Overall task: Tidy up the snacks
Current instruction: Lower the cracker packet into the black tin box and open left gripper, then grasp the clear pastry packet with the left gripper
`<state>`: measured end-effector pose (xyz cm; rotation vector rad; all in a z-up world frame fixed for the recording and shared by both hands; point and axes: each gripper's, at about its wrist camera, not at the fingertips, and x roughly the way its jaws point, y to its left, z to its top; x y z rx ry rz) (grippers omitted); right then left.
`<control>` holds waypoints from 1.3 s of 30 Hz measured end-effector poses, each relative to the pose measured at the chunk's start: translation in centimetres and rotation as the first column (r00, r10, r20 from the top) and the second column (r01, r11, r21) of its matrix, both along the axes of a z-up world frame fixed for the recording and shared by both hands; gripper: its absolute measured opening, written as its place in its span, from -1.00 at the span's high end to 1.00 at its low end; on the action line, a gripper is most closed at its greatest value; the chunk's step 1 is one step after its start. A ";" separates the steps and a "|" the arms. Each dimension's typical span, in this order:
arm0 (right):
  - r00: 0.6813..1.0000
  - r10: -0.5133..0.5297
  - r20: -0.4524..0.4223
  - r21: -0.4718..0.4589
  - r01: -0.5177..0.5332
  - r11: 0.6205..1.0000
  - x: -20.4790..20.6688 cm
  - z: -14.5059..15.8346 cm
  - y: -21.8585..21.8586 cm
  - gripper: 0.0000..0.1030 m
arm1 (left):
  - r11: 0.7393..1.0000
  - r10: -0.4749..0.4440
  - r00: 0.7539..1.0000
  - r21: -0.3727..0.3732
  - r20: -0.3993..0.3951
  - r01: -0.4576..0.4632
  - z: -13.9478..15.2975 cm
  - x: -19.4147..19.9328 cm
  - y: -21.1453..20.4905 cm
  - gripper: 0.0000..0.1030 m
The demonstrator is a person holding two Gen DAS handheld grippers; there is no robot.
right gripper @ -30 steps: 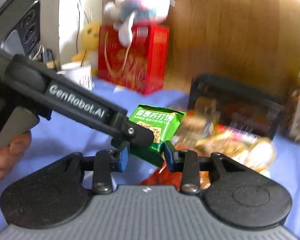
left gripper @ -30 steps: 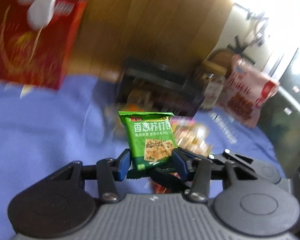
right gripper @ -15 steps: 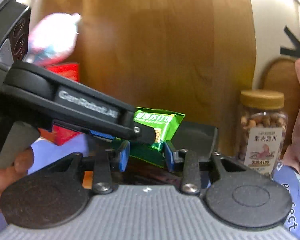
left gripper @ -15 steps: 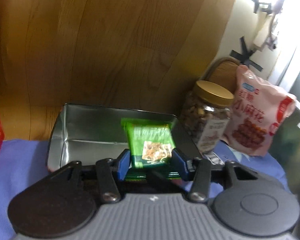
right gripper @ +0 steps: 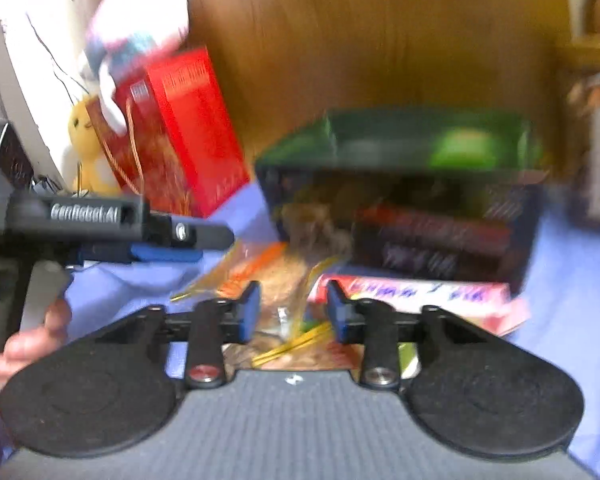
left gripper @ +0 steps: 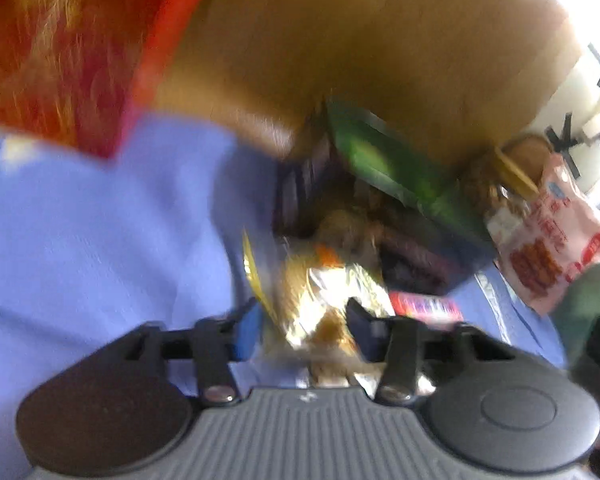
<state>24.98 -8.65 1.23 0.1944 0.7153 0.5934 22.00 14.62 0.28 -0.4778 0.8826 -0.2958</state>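
While both grippers (left gripper: 306, 330) (right gripper: 292, 312) gape empty, green packet (right gripper: 432, 140) inside dark tin (right gripper: 400, 216).

Two low wrist views, both near the dark box (left gripper: 428, 256) (right gripper: 400, 220).

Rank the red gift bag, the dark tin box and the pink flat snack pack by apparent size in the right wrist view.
1. Dark tin box, largest.
2. Red gift bag, somewhat smaller.
3. Pink flat snack pack, smallest, though it lies nearer the camera and blur softens all edges.
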 end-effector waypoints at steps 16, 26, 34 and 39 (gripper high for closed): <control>0.994 0.038 0.107 0.110 -0.050 0.993 -12.7 3.5 -0.2 0.63 | 1.000 -0.001 0.990 -0.002 0.144 0.001 4.1 -13.7 1.3 0.29; 0.987 -0.077 0.143 0.047 0.071 0.996 -20.8 1.7 -5.4 0.63 | 0.989 -0.149 0.976 0.006 0.160 0.150 2.0 -16.4 -6.3 0.29; 0.981 -0.165 0.100 0.027 0.164 0.986 -21.0 -0.2 -8.2 0.27 | 0.978 -0.201 0.968 0.078 0.149 0.191 1.3 -16.4 -9.3 0.18; 0.987 -0.059 0.146 -0.017 0.063 0.998 -21.9 -0.3 -7.6 -0.36 | 0.968 -0.235 0.963 0.115 0.130 0.221 1.6 -16.6 -9.7 0.13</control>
